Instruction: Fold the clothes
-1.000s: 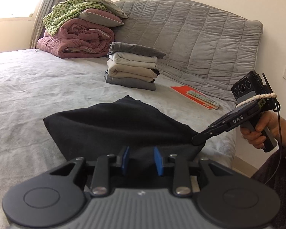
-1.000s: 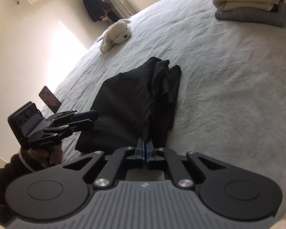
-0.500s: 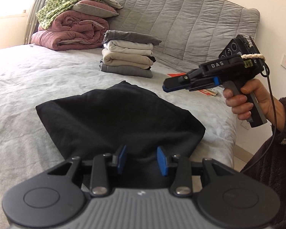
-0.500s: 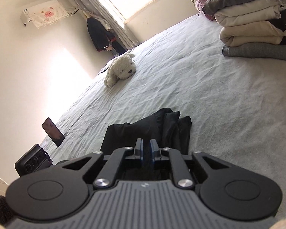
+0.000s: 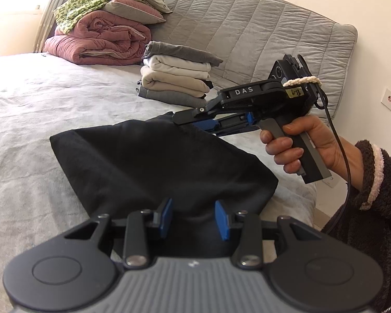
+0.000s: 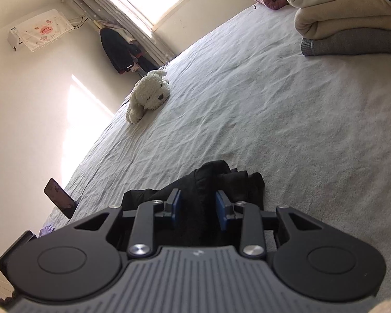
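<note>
Both claws released over the folded black cloth garment (image 5: pixel 153 164).
Your right gripper (image 6: pixel 198 206) and left gripper (image 5: pixel 193 217) straddle loose layers; a shallow pinch risks dragging 1 layer and undoing the fold.

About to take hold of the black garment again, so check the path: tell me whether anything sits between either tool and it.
Nothing visible does. The left tool is open with the black garment right at its tips. The right tool is open over the same cloth. The clothes stack and the plush dog lie well beyond it.
</note>
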The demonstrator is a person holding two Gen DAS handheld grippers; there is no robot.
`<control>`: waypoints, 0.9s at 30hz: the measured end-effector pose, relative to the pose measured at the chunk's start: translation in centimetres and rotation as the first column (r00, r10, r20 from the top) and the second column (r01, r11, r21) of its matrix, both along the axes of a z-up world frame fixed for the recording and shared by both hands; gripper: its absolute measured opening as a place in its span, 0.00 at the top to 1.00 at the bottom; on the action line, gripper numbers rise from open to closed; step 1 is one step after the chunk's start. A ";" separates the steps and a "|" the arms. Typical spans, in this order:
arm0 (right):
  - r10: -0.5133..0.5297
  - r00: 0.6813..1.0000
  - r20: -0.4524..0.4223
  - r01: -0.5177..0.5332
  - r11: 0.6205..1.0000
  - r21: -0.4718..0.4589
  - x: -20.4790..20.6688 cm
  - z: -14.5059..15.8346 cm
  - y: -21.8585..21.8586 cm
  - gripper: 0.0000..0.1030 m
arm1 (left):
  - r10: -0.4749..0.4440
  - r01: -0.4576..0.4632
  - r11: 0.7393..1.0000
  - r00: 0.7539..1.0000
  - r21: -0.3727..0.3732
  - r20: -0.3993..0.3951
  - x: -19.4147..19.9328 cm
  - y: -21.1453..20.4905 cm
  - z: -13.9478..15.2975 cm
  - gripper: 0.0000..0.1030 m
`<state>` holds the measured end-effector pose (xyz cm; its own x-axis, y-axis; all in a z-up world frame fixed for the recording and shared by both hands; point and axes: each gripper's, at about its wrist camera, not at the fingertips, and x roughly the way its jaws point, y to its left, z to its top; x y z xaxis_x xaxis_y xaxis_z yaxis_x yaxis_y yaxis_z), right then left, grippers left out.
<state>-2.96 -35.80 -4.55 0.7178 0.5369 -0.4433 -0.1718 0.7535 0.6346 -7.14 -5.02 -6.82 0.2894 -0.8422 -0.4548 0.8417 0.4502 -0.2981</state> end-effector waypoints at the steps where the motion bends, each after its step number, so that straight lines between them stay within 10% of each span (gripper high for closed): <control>1: 0.000 1.000 0.017 0.000 1.000 0.000 0.2 0.1 0.3 0.68 | -0.002 0.002 1.000 1.000 0.001 0.000 0.0 0.0 0.0 0.62; 4: -0.042 0.996 0.073 0.042 0.999 -0.005 0.2 0.4 0.9 0.92 | -0.007 0.007 1.000 1.000 0.005 0.004 -0.1 -0.1 0.0 0.60; 14: -0.130 0.989 0.075 0.138 0.983 -0.118 0.0 -0.7 1.5 0.93 | -0.013 0.010 0.999 0.998 -0.036 -0.064 1.3 0.3 1.1 0.60; 27: -0.140 0.970 0.200 0.172 0.974 -0.149 -2.3 1.3 2.3 0.93 | 0.242 -0.239 0.969 0.969 -0.069 0.041 7.3 -0.4 1.4 0.62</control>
<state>-5.22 -33.51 -3.22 0.8652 0.3429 -0.3659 -0.1473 0.8713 0.4681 0.18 -5.38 -5.44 0.5078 -0.7713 -0.3837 0.7250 0.6232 -0.2931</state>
